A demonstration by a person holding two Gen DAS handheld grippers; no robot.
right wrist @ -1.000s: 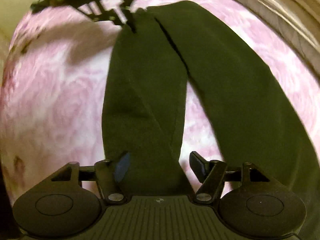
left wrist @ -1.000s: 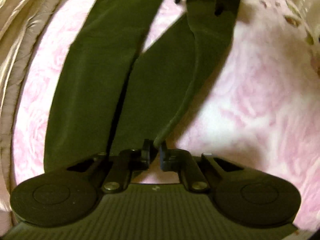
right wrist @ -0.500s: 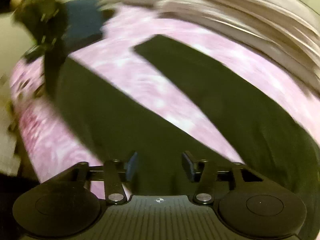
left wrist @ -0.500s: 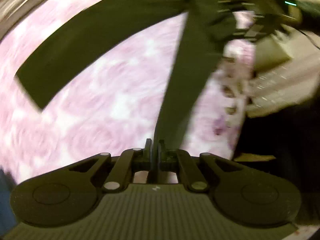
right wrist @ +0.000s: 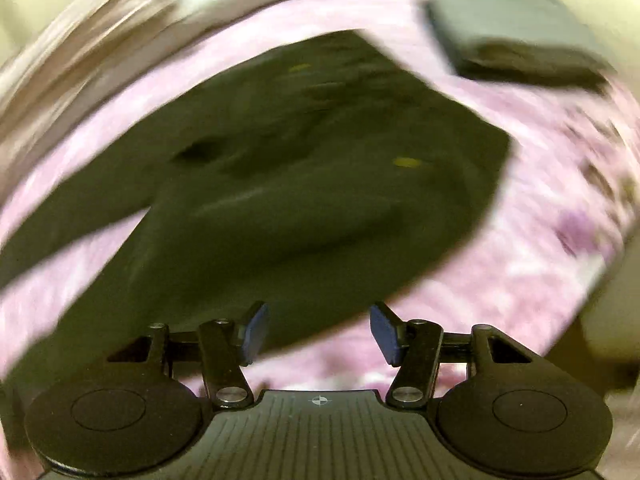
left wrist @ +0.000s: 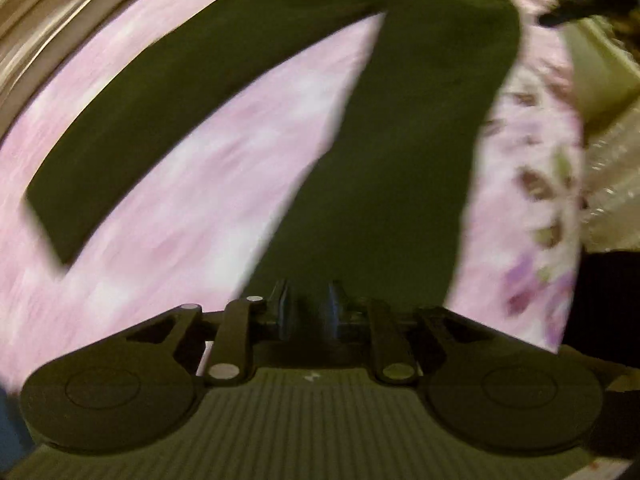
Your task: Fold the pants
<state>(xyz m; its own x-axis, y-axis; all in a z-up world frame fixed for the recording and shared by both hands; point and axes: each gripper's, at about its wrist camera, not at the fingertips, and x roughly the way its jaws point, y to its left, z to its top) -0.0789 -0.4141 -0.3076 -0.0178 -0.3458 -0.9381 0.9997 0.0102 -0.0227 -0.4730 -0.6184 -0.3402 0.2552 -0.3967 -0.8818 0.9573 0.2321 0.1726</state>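
Observation:
Dark olive pants (left wrist: pixel 400 160) lie on a pink flowered sheet (left wrist: pixel 192 200), legs spread in a V. One leg runs off to the left and ends at a hem (left wrist: pixel 48 220). The other leg comes straight down to my left gripper (left wrist: pixel 308 310), whose blue pads stand a little apart, open, with dark cloth just ahead of them. In the right wrist view the wide waist part of the pants (right wrist: pixel 320 200) fills the middle. My right gripper (right wrist: pixel 320 334) is open wide just above the sheet, and the cloth's near edge reaches its fingertips. Both views are blurred.
Cream bedding folds (left wrist: pixel 36 32) run along the far left of the sheet. A folded grey cloth (right wrist: pixel 516 36) lies beyond the pants' waist. The sheet's edge (left wrist: pixel 560 208) drops to a dark area on the right in the left wrist view.
My left gripper's fingers, shut on the leg's end before, have parted. The right gripper has swung from the leg to the waist part. The legs have spread from side by side into a V.

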